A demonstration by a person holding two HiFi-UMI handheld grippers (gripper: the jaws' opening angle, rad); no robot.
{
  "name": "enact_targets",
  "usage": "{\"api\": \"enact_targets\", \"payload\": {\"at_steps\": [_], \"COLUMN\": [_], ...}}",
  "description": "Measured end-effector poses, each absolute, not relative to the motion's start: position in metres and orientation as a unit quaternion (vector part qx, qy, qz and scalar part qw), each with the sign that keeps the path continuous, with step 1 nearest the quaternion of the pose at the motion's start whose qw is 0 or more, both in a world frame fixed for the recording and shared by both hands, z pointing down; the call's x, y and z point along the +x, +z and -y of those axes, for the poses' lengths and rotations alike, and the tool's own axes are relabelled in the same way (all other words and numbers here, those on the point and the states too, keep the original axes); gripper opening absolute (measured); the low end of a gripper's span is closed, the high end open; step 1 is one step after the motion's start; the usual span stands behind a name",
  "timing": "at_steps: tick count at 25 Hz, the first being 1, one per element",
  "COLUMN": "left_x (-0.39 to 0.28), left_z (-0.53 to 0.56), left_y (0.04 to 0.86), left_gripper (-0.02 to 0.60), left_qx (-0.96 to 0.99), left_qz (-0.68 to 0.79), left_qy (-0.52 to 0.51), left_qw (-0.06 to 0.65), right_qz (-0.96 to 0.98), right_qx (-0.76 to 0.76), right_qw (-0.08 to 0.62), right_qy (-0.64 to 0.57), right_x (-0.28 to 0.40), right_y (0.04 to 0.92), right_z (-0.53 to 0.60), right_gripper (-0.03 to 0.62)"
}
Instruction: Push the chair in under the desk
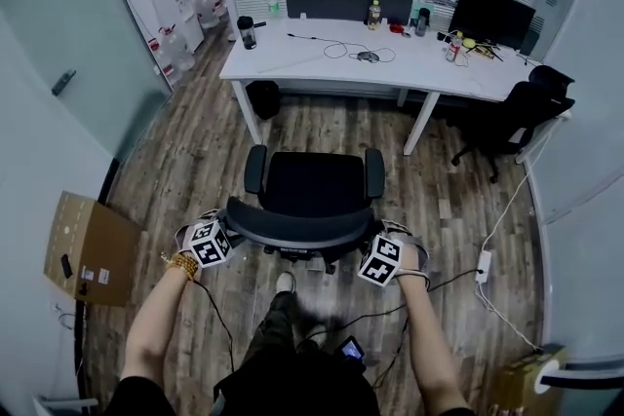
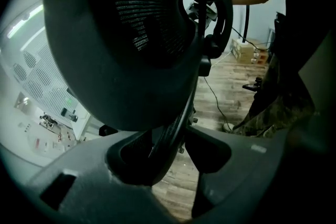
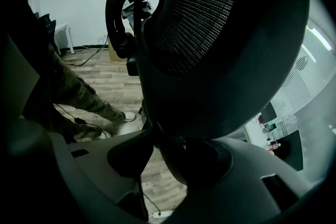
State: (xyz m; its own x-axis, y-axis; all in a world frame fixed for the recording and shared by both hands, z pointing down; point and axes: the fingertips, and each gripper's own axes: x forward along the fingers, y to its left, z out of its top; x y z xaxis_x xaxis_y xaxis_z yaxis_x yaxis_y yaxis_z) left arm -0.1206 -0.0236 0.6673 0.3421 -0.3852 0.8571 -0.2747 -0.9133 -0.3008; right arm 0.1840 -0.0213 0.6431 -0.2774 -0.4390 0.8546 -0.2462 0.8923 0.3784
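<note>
two handheld grippers flank the black mesh office chair (image 1: 314, 185) at its curved backrest (image 1: 297, 229): the left gripper (image 1: 224, 221) at the left end, the right gripper (image 1: 375, 237) at the right end. each gripper's jaws are clamped on the backrest's dark rim. the chair stands on the wood-plank floor (image 1: 195, 161), facing the white counter (image 1: 322, 65), its seat near but not under it.

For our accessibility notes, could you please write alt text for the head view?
A person's left gripper and right gripper clamp a black office chair by its backrest. The chair faces a white desk across wooden floor, not yet tucked under it.
</note>
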Motion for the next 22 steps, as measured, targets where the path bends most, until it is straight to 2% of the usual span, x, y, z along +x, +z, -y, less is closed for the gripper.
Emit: {"api": "enact_targets", "payload": {"at_steps": [22], "left_x": [-0.111], "left_z": [0.076], "left_y": [0.666], "left_gripper": [0.198], "left_qx": [-0.825], "left_qz": [-0.183], "left_qy": [-0.531], "left_qw": [0.063], "right_qz": [0.795], "right_qx": [0.216], "right_qw": [0.560], "right_qy": [-0.093], "right_x": [0.191], "right_y": [0.640], "right_z": [0.074], "right_gripper": [0.192]}}
